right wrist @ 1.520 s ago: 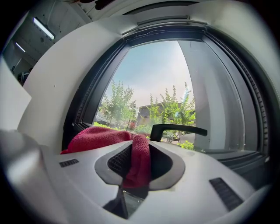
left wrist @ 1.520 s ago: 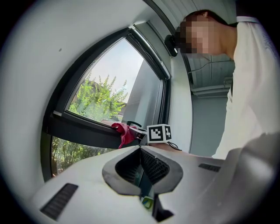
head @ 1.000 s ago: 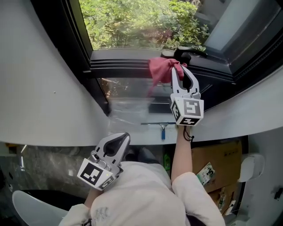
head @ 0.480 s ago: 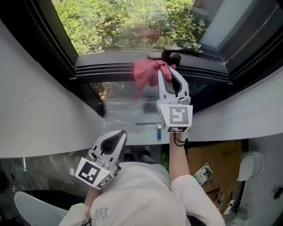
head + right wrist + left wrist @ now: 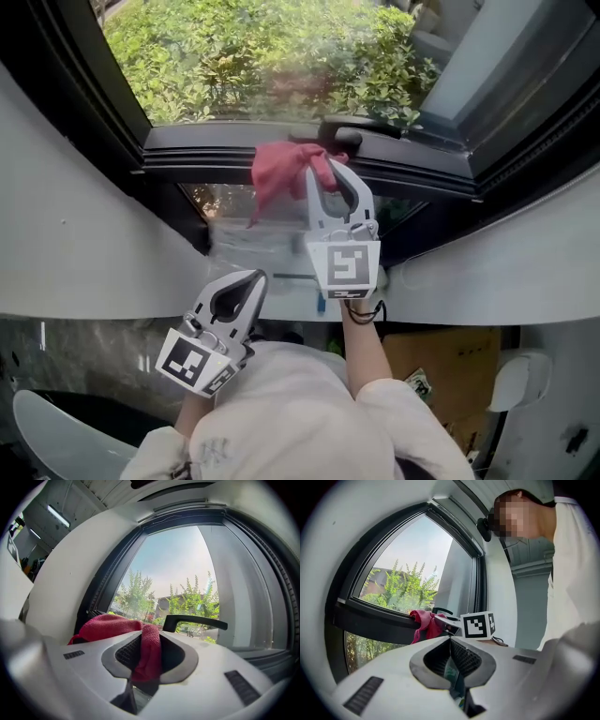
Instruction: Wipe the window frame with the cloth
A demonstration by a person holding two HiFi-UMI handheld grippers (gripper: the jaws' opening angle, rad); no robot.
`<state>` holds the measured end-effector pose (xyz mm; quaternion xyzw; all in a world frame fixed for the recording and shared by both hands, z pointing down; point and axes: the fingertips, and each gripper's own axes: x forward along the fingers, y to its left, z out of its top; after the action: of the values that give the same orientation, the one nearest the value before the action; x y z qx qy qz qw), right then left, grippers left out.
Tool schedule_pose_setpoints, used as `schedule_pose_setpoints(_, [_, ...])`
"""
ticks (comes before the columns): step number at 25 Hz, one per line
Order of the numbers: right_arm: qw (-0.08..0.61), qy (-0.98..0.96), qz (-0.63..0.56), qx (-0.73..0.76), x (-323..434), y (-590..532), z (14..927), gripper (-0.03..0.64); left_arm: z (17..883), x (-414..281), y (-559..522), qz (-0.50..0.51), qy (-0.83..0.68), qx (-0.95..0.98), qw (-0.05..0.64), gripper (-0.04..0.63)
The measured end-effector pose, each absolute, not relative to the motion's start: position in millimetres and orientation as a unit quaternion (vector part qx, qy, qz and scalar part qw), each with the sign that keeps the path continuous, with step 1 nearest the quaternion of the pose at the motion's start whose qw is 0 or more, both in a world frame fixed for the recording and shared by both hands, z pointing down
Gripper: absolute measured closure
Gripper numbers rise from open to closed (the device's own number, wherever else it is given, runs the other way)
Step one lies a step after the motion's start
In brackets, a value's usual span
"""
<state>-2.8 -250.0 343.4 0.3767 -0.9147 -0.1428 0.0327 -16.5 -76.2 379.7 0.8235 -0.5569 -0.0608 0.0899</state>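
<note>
Cloth [image 5: 279, 169] slid left on window frame [image 5: 202, 155] | handle [image 5: 366, 125] beside | right gripper [image 5: 323, 167] clamps it | left gripper [image 5: 256, 277] closed

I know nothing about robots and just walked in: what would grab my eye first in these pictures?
The red cloth stands out most, pinched in the right gripper and held at the dark window frame, just left of the black window handle. Beyond the glass is bright green shrubbery. The left gripper hangs low near the person's chest, shut and holding nothing.
</note>
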Motion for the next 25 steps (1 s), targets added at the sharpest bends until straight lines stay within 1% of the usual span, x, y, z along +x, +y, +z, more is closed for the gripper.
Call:
schedule_pose_setpoints(6, [0.033, -0.926, -0.144, 0.348, 1.0, -251.0, 343.0, 0.523, 384.0, 6.5, -90.1, -0.060, -0.570, 0.816, 0.079, 0.584])
schedule_pose_setpoints(10, [0.026, -0.929, -0.143, 0.341, 7.1, -252.8, 342.6, 0.524, 386.7, 23.0, -97.1, -0.032, -0.570, 0.819, 0.057, 0.584])
schedule_pose_setpoints(25, [0.025, -0.929, -0.133, 0.344, 13.3, -255.1, 343.6, 0.523, 379.8, 33.3, -117.9, -0.025, -0.550, 0.833, 0.045, 0.584])
